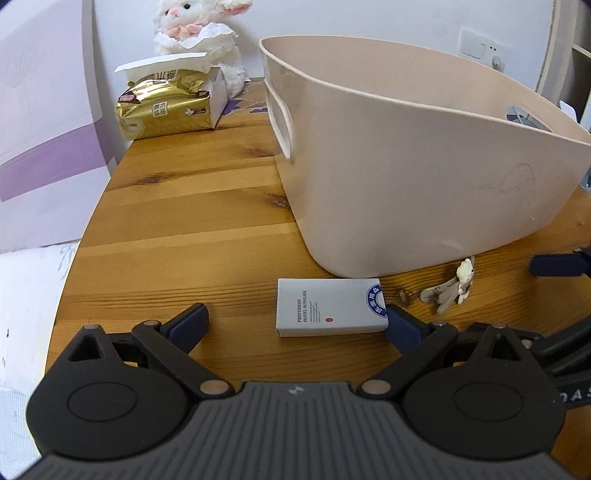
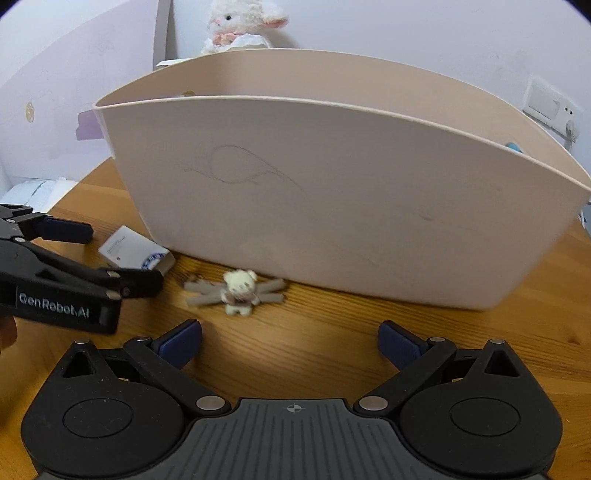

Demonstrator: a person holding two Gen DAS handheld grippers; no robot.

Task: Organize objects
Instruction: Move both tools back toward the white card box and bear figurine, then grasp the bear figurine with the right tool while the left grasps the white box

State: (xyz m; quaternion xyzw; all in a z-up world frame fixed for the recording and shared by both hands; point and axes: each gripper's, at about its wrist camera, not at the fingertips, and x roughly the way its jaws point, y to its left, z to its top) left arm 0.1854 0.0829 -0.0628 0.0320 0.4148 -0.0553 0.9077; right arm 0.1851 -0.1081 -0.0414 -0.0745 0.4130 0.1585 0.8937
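Observation:
A small white box with a blue round logo (image 1: pixel 330 311) lies flat on the wooden table, just in front of the beige plastic basket (image 1: pixel 406 177). My left gripper (image 1: pixel 295 321) is open and low over the table, with the box between its fingers near the right finger. A small bear keychain with a grey bow (image 1: pixel 452 286) lies right of the box. In the right wrist view my right gripper (image 2: pixel 290 341) is open and empty, just short of the keychain (image 2: pixel 238 291). The box (image 2: pixel 136 251) and the left gripper (image 2: pixel 99 254) show at the left, before the basket (image 2: pixel 332 206).
A gold tissue pack (image 1: pixel 166 107) and a white plush lamb (image 1: pixel 199 29) stand at the table's far left, by the wall. The table's (image 1: pixel 184 229) left edge curves beside bedding (image 1: pixel 29 295). A wall socket (image 2: pixel 550 103) is at the far right.

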